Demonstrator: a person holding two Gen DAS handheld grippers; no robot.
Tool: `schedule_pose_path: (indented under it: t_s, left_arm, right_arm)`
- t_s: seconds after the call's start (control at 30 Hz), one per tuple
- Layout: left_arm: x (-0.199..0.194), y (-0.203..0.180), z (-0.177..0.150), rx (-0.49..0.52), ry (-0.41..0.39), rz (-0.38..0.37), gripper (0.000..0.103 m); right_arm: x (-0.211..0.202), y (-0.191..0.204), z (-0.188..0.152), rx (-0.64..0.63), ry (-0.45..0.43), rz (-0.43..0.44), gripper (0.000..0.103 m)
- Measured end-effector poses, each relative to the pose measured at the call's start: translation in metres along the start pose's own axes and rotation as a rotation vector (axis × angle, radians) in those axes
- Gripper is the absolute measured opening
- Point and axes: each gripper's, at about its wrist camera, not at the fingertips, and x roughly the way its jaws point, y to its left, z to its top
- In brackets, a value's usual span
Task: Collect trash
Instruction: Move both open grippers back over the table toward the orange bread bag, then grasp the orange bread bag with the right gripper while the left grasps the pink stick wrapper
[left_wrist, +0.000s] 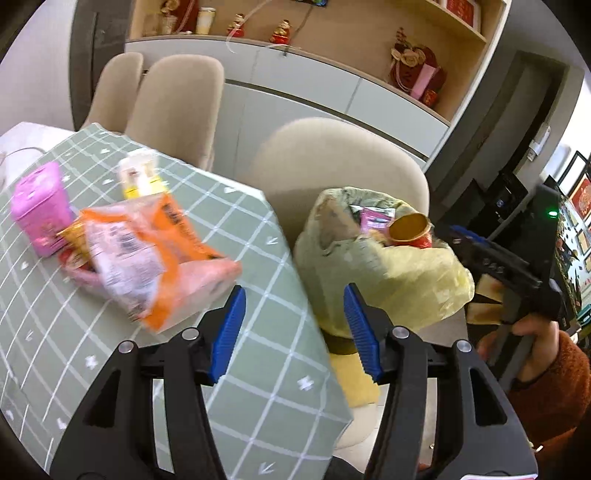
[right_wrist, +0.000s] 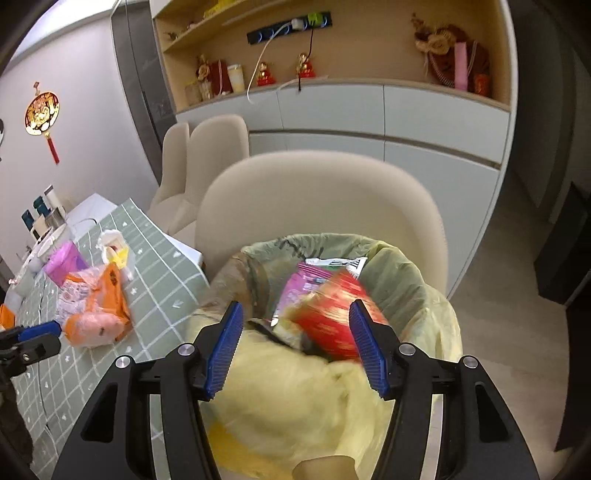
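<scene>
Hovering over the corner of the desk (left_wrist: 110, 354), which is wearing a green cloth with a white grid, the left gripper (left_wrist: 293, 330) is standing with its blue-padded jaws apart and nothing between them. Just beyond its left finger, a crumpled orange and pink plastic snack wrapper (left_wrist: 147, 254) is lying on the cloth, with a pink rectangular tin (left_wrist: 38, 206) sitting behind it to the left and a small yellow and white bottle (left_wrist: 140, 177) standing further back. Off the desk's edge, a bin lined with a pale yellow-green plastic bag (right_wrist: 413, 291) is sitting in front of a beige upholstered chair (right_wrist: 321, 195). The right gripper (right_wrist: 295, 347) is hanging above the bin's mouth with its jaws spread wide and empty; no pad is touching anything. Below it, a red paper cup with a gold inside (right_wrist: 336, 314) is lying blurred in the bag, resting against a pink foil packet (right_wrist: 299, 288) and a white printed wrapper (right_wrist: 340, 264). In the left wrist view, the person's hand (left_wrist: 532, 347), in a rust-orange fuzzy sleeve (left_wrist: 554, 391), is gripping the right tool's handle beside the bin.
</scene>
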Motion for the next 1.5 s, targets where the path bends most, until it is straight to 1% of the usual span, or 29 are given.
schedule_pose_path:
  t_s: [0.13,0.2,0.27,0.37,0.47,0.53,0.7,0.77,0.87,0.97,1.0,1.07,1.13,1.23,1.33,1.43,1.5]
  left_arm:
    - [-0.018,0.028,-0.015,-0.015,-0.016,0.017,0.052]
    - [-0.027,0.044,-0.022,-0.01,-0.029,0.027,0.052]
    - [-0.036,0.062,-0.027,-0.011,-0.042,0.047,0.052]
    - [-0.049,0.093,-0.032,-0.048,-0.057,0.081,0.052]
    - [-0.058,0.117,-0.033,-0.081,-0.07,0.089,0.052]
    - [-0.061,0.129,-0.031,-0.088,-0.075,0.086,0.052]
    - [-0.056,0.15,-0.022,-0.061,-0.075,0.095,0.053]
    - [-0.054,0.158,-0.02,-0.066,-0.072,0.09,0.053]
    - [-0.051,0.17,-0.019,-0.082,-0.067,0.076,0.053]
    - [-0.049,0.177,-0.02,-0.099,-0.058,0.075,0.053]
    - [-0.049,0.179,-0.022,-0.107,-0.056,0.074,0.053]
    - [-0.049,0.183,-0.024,-0.122,-0.052,0.069,0.053]
    - [-0.048,0.186,-0.026,-0.132,-0.042,0.064,0.053]
    - [-0.047,0.189,-0.026,-0.126,-0.034,0.071,0.053]
    - [-0.045,0.197,-0.024,-0.125,-0.031,0.083,0.053]
    - [-0.043,0.208,-0.023,-0.15,-0.029,0.082,0.053]
    - [-0.043,0.214,-0.023,-0.168,-0.028,0.078,0.053]
  right_arm:
    - [-0.023,0.025,-0.013,-0.005,-0.01,0.0,0.056]
    - [-0.031,0.043,-0.021,-0.033,-0.001,-0.007,0.056]
    - [-0.038,0.061,-0.028,-0.049,-0.01,-0.012,0.056]
    - [-0.041,0.081,-0.035,-0.032,0.013,0.02,0.056]
    - [-0.04,0.101,-0.04,-0.042,0.016,0.003,0.056]
    - [-0.038,0.111,-0.042,-0.036,0.023,0.03,0.056]
    - [-0.034,0.136,-0.049,-0.028,0.023,0.085,0.056]
    - [-0.03,0.147,-0.049,-0.03,0.031,0.143,0.056]
    - [-0.017,0.169,-0.044,-0.069,0.061,0.229,0.056]
    - [0.012,0.199,-0.038,-0.131,0.124,0.316,0.056]
    - [0.021,0.207,-0.036,-0.153,0.135,0.322,0.056]
    - [0.041,0.224,-0.032,-0.196,0.128,0.317,0.056]
    - [0.059,0.235,-0.025,-0.207,0.114,0.306,0.056]
    - [0.086,0.244,-0.014,-0.198,0.118,0.323,0.056]
    - [0.116,0.25,-0.01,-0.185,0.17,0.339,0.056]
    - [0.142,0.255,-0.022,-0.173,0.251,0.351,0.056]
    - [0.147,0.26,-0.034,-0.186,0.267,0.345,0.056]
